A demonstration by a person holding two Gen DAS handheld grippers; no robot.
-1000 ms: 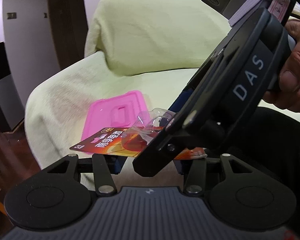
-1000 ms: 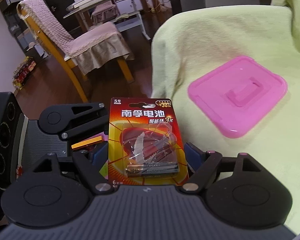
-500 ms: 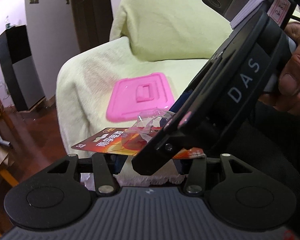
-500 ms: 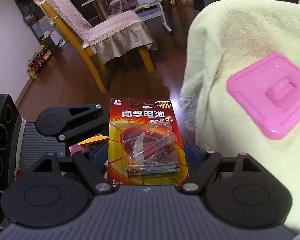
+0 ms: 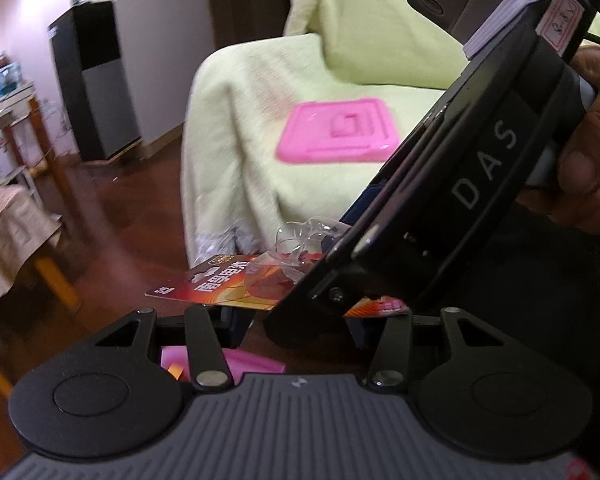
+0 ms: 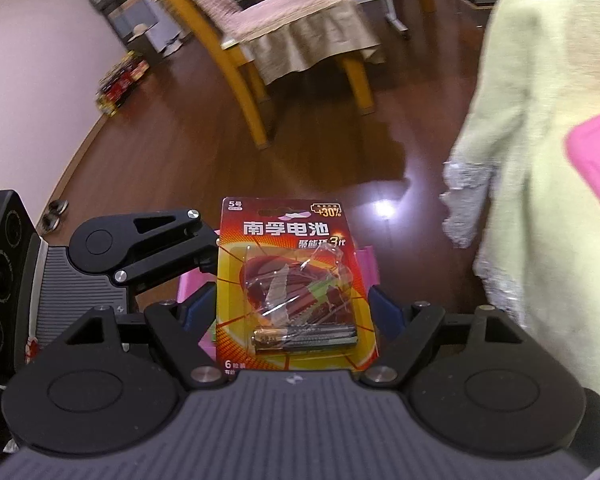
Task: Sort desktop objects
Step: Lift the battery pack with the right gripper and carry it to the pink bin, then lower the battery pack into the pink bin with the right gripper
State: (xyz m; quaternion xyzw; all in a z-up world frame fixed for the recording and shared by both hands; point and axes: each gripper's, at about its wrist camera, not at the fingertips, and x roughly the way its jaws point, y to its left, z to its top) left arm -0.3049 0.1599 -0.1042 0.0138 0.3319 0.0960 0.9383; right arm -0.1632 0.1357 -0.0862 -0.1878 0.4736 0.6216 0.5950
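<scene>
Both grippers sit on one item here, the battery pack (image 6: 296, 284), a red and orange blister card with its clear bubble torn open and one battery left along the bottom. My read is that this is the carry step of the sort: the pack is up in the air over the dark wood floor (image 6: 300, 152), not resting on anything.

From the left wrist view, the left gripper (image 5: 296, 318) has the pack lying flat across the gap between its blue pads, with the card edge sticking out to the left of the pack's middle. Whether those jaws actually pinch the card I cannot tell, because the body of the other tool covers the contact. A hand (image 5: 588, 152) wraps that tool's handle, up and to the right of the pack.

Over to the right wrist view: the right gripper (image 6: 294, 312) is closed on the pack's lower edges, blue pads snug against both sides, printed face toward the camera. To the left of the pack is the left tool's black linkage, very close. Peeking out on both sides behind the pack is something pink, perhaps the open storage box, though too little shows to be sure.

Farther right of the pack, the pink lid (image 5: 338, 132) lies flat on the pale green sofa cover (image 5: 236, 128).

Next, I'd judge, the pack needs lowering into its container, and one gripper must let go cleanly first so the thin card doesn't twist.
</scene>
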